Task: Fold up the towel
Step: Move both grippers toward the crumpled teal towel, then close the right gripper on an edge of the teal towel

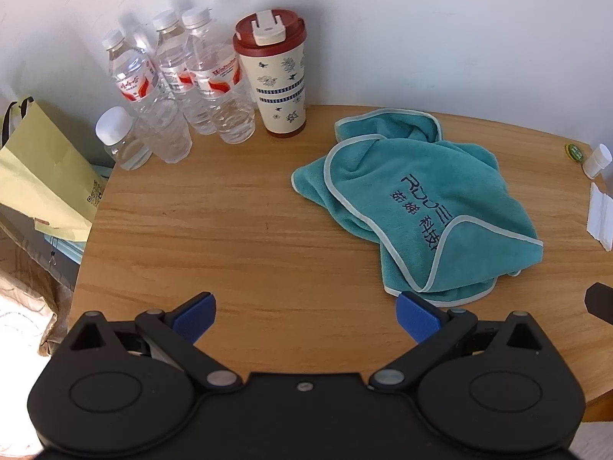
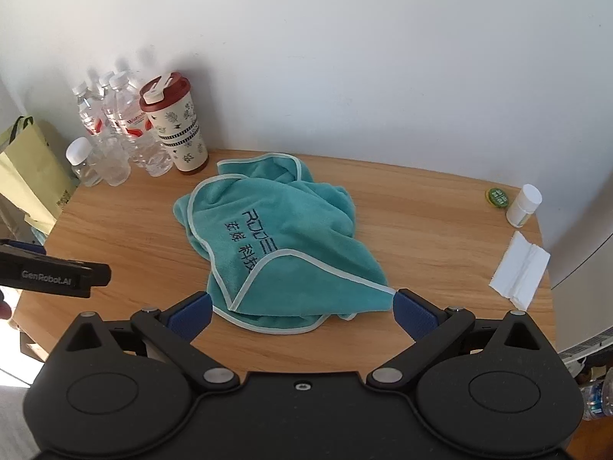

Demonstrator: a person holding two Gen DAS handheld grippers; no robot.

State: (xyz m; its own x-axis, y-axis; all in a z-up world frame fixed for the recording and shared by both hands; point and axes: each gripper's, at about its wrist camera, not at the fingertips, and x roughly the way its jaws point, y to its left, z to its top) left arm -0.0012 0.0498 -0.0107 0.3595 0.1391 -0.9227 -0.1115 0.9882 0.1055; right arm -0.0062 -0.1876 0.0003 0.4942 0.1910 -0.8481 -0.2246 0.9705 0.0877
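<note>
Teal towel (image 2: 283, 245) sitting in a rumpled heap near the middle of the wooden table (image 1: 237, 230), pale piping looping every which way, embroidered lettering half showing on top. Definitely not lying folded flat right now; layers bunched over each other, one trimmed flap draped across the near side.

Left gripper (image 1: 304, 320) spread wide, nothing between the blue pads, hovering over bare wood just left of the towel's near edge. Right gripper (image 2: 302, 314) also gaping, empty, parked right at the near hem with the cloth sitting between its fingers' line of sight. Probably lined up that way so each claw can take a separate bit of edging.

Water bottles (image 1: 172, 88) and a lidded tumbler (image 1: 276, 76) shoved back against the wall, small white bottle (image 2: 523, 205) and a folded tissue (image 2: 519, 268) off at the right rim. Guessing that keeps the centre free for spreading cloth. Piping looks like the easiest thing to pinch.
</note>
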